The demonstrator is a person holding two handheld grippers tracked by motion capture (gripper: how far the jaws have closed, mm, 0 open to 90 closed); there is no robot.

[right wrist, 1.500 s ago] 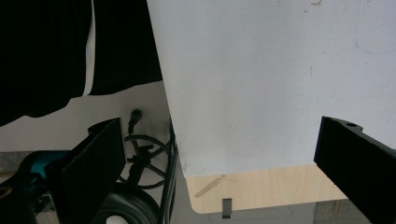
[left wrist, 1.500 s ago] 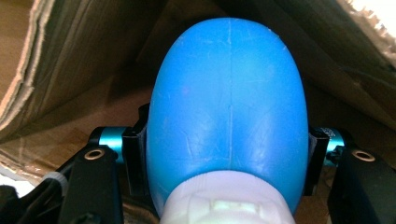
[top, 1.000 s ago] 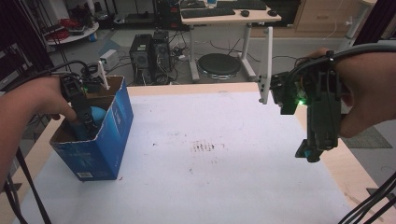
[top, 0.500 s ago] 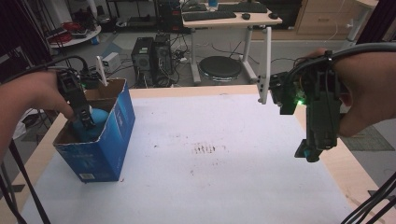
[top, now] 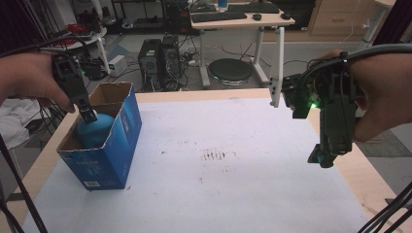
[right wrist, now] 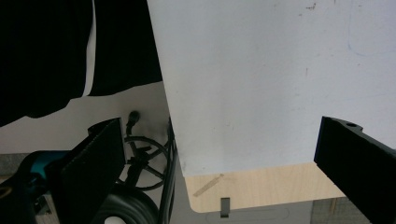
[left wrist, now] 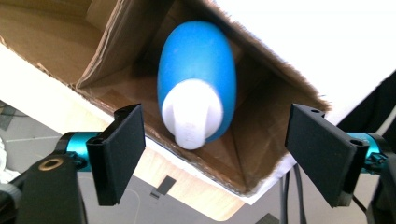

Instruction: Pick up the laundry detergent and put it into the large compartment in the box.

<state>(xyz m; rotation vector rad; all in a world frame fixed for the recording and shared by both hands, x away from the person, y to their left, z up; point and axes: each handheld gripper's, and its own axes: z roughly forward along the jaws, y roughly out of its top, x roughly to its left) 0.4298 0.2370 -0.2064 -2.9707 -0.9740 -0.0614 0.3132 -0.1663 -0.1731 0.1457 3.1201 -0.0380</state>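
A blue bottle with a white cap (left wrist: 196,79) lies inside an open blue cardboard box (top: 116,145) at the table's left side. It also shows as a blue bulge in the box (top: 94,133) in the high view. My left gripper (top: 87,114) hovers just above the box's opening, pointing down. Its jaws have just been opening, and in the left gripper view the gripper (left wrist: 219,154) stands open, with the bottle below the pads and untouched. My right gripper (top: 323,158) hangs over the table's right edge, and its own view shows it (right wrist: 224,168) wide open with nothing in it.
A white sheet (top: 233,184) covers the wooden table (top: 369,184). A white post (top: 277,68) stands at the far edge. Beyond are a desk, a stool and computer towers. Cables trail from both grippers.
My left gripper has risen out of the box and its jaws have spread apart, leaving the blue bottle inside. The right gripper has stayed where it was.
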